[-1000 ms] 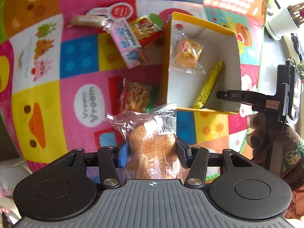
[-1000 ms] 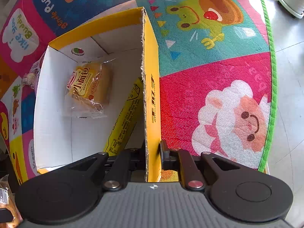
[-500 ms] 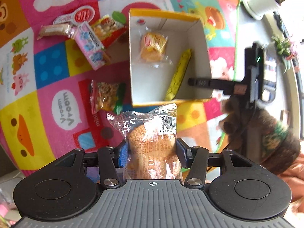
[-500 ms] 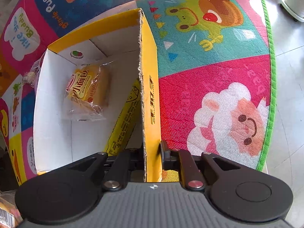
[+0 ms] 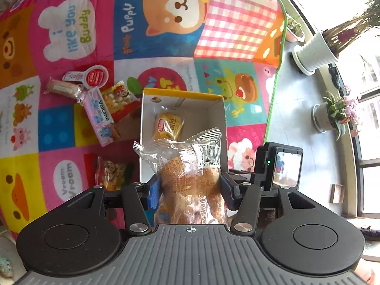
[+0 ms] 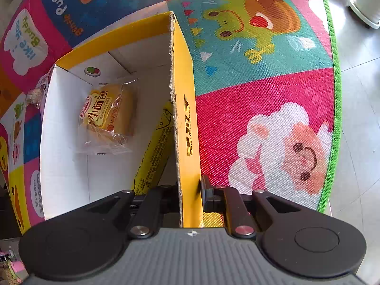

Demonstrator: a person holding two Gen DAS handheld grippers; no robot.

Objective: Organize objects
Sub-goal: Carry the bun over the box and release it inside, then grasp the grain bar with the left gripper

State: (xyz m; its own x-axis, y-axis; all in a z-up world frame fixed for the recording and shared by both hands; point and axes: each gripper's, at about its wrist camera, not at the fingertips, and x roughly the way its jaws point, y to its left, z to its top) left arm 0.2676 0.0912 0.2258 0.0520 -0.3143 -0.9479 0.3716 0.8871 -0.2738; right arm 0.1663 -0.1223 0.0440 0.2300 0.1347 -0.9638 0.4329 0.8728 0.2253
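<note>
The left tongs (image 5: 188,191) gripped a wrapped bread bun (image 5: 190,180) just above the yellow cardboard box (image 6: 187,109) — its wall pinched by the right tongs (image 6: 190,194).

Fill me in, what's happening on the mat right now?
Snacks are being sorted into a cardboard box. The left gripper is clamped on a wrapped bun, held above the box's near edge, not yet inside. The right gripper is shut on the box's yellow side wall, steadying it. A small bread packet and a long yellow packet already lie in the box. Several more snack packs lie on the mat beside it.
</note>
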